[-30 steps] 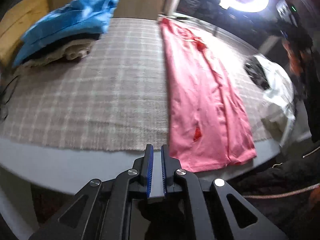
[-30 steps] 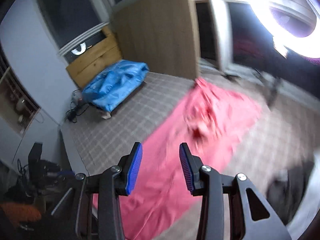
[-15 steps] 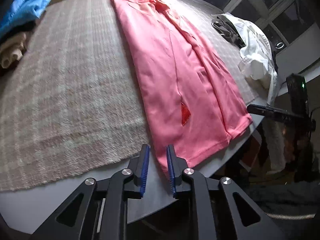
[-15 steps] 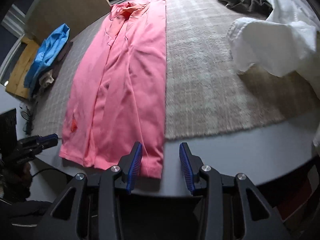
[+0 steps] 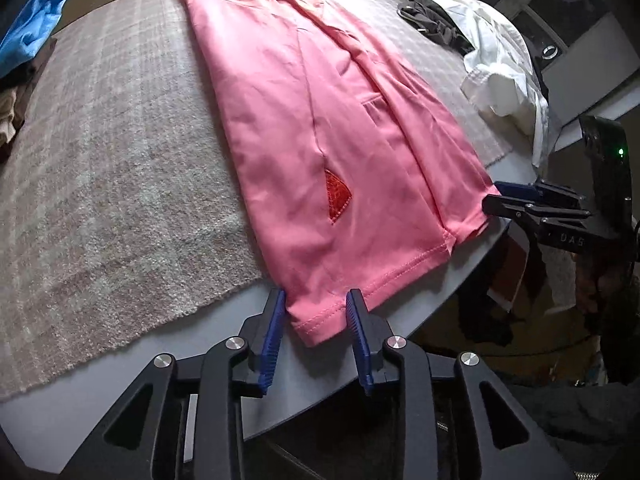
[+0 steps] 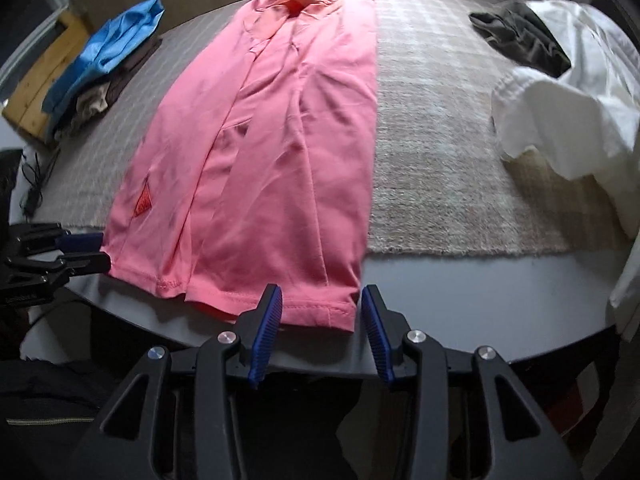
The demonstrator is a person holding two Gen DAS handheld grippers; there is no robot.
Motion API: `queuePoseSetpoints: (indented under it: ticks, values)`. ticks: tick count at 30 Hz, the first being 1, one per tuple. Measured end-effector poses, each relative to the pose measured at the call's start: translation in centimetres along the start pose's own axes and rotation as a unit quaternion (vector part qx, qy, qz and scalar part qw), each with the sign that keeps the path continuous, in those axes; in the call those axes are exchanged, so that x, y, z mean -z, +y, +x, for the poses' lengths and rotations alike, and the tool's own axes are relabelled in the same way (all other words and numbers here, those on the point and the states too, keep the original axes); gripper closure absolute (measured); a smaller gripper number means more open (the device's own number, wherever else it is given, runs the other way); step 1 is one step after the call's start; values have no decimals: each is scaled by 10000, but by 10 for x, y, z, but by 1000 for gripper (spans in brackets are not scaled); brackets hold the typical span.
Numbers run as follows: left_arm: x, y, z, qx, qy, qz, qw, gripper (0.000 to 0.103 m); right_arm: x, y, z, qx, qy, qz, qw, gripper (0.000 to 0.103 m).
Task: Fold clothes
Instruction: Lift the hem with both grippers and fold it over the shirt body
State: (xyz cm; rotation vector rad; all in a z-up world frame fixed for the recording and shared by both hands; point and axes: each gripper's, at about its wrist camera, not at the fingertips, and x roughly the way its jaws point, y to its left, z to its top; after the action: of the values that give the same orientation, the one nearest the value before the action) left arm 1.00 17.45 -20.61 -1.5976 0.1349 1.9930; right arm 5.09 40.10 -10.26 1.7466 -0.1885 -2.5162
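Left wrist: left gripper jaws just opening, astride pink garment hem corner, seemingly unpinched; right gripper jaws parted likewise.

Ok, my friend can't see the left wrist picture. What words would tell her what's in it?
A long pink shirt lies flat on a checked blanket. The open left gripper has the shirt's near corner between its blue pads, and the right gripper waits at the other corner.

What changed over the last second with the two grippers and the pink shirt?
Both grippers swung down to the pink shirt's near hem. The left gripper has just been opening and now straddles one hem corner; the right gripper straddles the other, open as before. Neither grips yet. The shirt stayed flat.
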Motion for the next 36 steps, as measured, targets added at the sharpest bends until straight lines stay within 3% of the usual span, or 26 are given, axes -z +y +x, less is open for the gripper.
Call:
queuePoseSetpoints:
  ticks: [1,2,3,4,9,13,16,19,24,26,28,30,31,33,36]
  values:
    - [0,-2,1,-35,-18,83,10000,82,0,2,1,14,-22,-55,10000,80]
    - [1,-4,2,-70,-37,166,9998,90,1,4,1,19,-47,-99,9999,88]
    - [1,-6,3,-106,-55,249,9996,99,1,6,2,24,-71,-144,9999,92]
    - [1,-5,3,-85,-66,287,9995,99,1,6,3,-18,-77,-135,9999,94]
    - [-2,9,1,428,-16,10,9991,101,-5,-11,4,-740,12,450,9962,96]
    - [-14,19,-17,901,-87,-338,9953,101,-21,-33,-16,-1566,-121,1068,9818,97]
    - [-36,26,-37,1124,-296,-497,9920,101,-46,-48,-38,-2097,-355,1288,9686,97]
    - [-75,41,-53,1209,-598,-656,9887,101,-87,-60,-50,-2357,-605,1258,9617,97]
    - [-148,74,-55,813,-1055,-672,9888,101,-182,-71,-27,-2084,-727,842,9717,97]
    - [-181,90,-34,708,-1027,-707,9897,96,-216,-81,2,-1674,-616,714,9814,95]
    - [-210,109,-4,181,-741,-884,9932,88,-234,-93,31,-1376,-180,694,9879,89]
    - [-220,123,9,-99,-654,-1018,9926,87,-246,-102,48,-1144,137,798,9901,86]
    - [-219,127,8,-116,-702,-1101,9914,87,-249,-105,53,-1072,224,809,9907,80]
    - [-214,134,3,-92,-841,-1277,9882,82,-245,-108,47,-1139,67,699,9910,70]
    - [-199,126,-8,-32,-993,-1035,9897,79,-234,-112,34,-1373,-176,621,9884,69]
